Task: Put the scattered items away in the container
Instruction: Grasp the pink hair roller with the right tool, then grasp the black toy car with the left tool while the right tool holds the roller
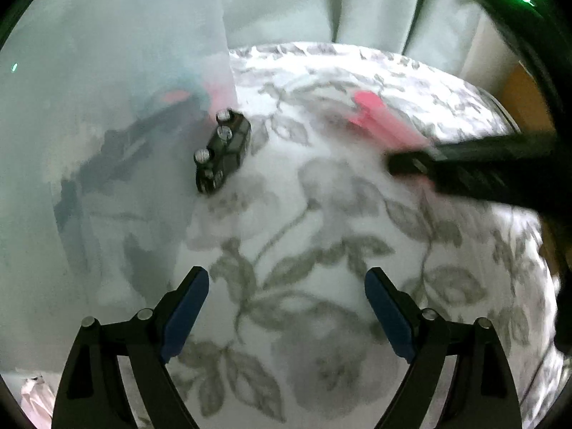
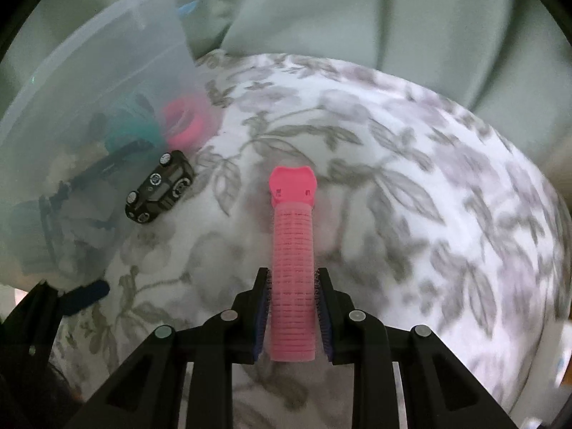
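Observation:
My right gripper (image 2: pixel 292 279) is shut on a pink hair roller (image 2: pixel 292 250) and holds it above the flowered bedspread (image 2: pixel 411 196); the roller also shows blurred in the left wrist view (image 1: pixel 379 118). A black toy car (image 2: pixel 161 187) lies upside down against the wall of the translucent plastic container (image 2: pixel 93 82); the left wrist view shows the car (image 1: pixel 223 150) beside the container (image 1: pixel 107 107). My left gripper (image 1: pixel 286 286) is open and empty above the bedspread (image 1: pixel 286 214), short of the car.
Inside the container lie a pink ring (image 2: pixel 186 121), a teal item (image 2: pixel 132 128) and dark items. Pale green curtains (image 2: pixel 357 10) hang behind the bed. The left gripper's finger shows at the lower left of the right wrist view (image 2: pixel 85 295).

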The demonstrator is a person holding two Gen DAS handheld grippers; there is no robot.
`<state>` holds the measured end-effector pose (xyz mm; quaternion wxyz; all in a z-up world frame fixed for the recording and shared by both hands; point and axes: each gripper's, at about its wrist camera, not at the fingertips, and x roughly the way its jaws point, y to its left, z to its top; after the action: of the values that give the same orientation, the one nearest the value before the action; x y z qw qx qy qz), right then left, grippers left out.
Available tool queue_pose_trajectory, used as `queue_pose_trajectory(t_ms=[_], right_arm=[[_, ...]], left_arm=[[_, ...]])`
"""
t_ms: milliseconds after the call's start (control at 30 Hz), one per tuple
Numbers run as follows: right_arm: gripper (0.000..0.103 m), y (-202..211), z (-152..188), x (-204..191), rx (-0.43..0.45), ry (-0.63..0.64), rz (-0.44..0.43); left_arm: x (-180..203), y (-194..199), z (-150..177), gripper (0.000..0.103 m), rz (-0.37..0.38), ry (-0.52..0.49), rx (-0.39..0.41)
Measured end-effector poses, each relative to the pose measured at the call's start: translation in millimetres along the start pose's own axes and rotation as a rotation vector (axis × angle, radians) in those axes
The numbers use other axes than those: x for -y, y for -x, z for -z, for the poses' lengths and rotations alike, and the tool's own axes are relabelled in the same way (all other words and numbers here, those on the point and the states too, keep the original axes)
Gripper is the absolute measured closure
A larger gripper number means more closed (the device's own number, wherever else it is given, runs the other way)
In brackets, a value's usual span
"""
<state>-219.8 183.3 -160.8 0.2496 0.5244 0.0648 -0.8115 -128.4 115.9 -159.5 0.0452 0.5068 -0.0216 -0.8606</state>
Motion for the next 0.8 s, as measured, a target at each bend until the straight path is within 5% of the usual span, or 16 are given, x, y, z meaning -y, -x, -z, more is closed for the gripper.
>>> queue_pose_trajectory(t_ms=[433,800], right_arm=[[0.076,63,59,29,0.097,-0.136,0.030],[0.076,68,71,21,0.104,-0.174,-0.001]], left_arm=[[-9,-37,-49,0.014,-0.290,0.146,0.087],[-16,-56,-66,0.016,-0.285,0.144,0.097]])
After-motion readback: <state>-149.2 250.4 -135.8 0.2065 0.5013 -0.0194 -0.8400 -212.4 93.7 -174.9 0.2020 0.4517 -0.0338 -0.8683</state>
